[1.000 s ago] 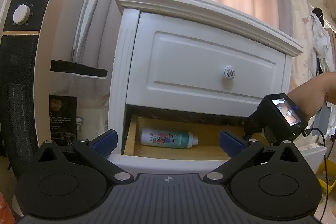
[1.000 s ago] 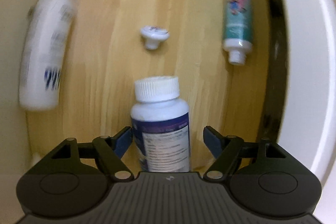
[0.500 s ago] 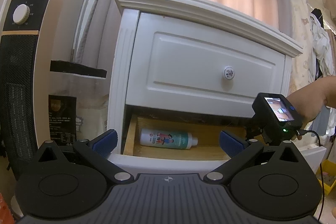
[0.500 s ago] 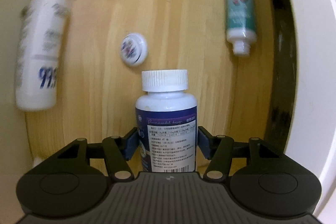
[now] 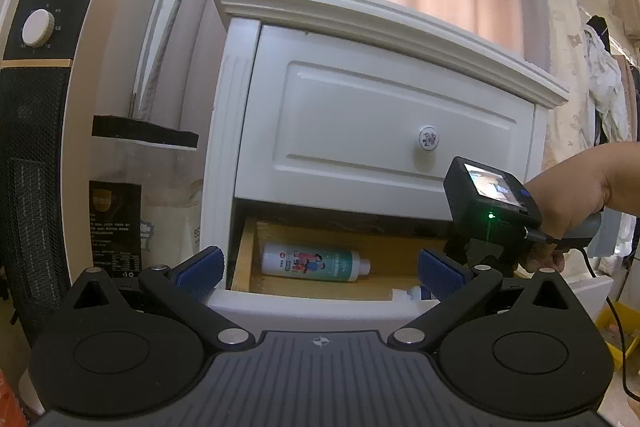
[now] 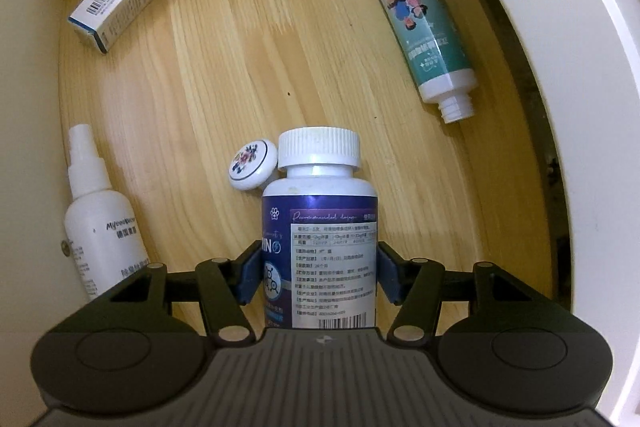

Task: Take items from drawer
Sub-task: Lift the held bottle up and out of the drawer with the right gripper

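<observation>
Left wrist view: the left gripper (image 5: 318, 269) has its jaws spread wide with nothing between them. It sits in front of the open drawer (image 5: 320, 301) of the white cabinet (image 5: 384, 123). A teal bottle (image 5: 316, 262) lies on its side near the drawer's back left corner. At the drawer's right end a hand (image 5: 576, 203) holds the right gripper (image 5: 486, 253), which points down into the drawer. That gripper is much nearer to the things than the left one.

Right wrist view: the right gripper (image 6: 318, 275) has its jaws pinching the pill bottle (image 6: 320, 227), 1 pad on each side of its label. The bottle's long side runs straight out from the jaws, with the white cap at the far end. I think the next move is to lift it up and out.

4 things are left on the drawer floor (image 6: 260, 67). A loose knob (image 6: 253, 165) sits just beside the pill bottle's cap. A white spray bottle (image 6: 100, 219) lies along the left edge. A small box (image 6: 118, 1) is in the far left corner. The teal bottle (image 6: 420, 23) lies along the right edge, with no cap on.
</observation>
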`<act>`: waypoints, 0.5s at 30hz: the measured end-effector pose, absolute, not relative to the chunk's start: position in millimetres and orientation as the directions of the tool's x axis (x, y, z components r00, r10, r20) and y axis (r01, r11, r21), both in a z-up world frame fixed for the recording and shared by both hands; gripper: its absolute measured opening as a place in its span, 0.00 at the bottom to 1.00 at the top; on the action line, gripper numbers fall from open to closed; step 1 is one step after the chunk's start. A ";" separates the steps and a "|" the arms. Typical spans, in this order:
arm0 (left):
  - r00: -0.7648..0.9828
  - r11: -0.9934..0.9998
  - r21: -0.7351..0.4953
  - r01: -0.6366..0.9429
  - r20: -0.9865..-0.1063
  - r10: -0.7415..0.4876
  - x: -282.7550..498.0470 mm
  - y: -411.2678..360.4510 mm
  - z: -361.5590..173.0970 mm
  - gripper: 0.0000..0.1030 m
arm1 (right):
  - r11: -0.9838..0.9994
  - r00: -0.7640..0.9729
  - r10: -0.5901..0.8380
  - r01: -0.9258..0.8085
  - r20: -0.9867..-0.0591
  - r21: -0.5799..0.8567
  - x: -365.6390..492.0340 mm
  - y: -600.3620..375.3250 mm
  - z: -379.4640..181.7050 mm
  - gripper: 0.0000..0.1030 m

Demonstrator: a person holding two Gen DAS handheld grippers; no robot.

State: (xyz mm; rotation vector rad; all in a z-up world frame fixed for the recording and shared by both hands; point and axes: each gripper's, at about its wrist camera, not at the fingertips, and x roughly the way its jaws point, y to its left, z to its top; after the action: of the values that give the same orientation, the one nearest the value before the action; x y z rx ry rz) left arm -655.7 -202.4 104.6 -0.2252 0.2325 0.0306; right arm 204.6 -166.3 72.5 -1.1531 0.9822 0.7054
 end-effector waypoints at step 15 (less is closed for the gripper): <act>0.973 0.972 -0.228 -0.058 -0.229 0.005 -659.8 -201.5 104.0 1.00 | 0.248 0.430 0.037 -0.878 -0.902 -0.409 199.1 -170.5 94.0 0.72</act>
State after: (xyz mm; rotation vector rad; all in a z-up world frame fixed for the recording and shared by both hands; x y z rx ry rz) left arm -659.8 -201.5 104.0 -0.2364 0.2298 0.0320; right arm 199.1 -170.5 94.0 -1.1492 0.9268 0.7640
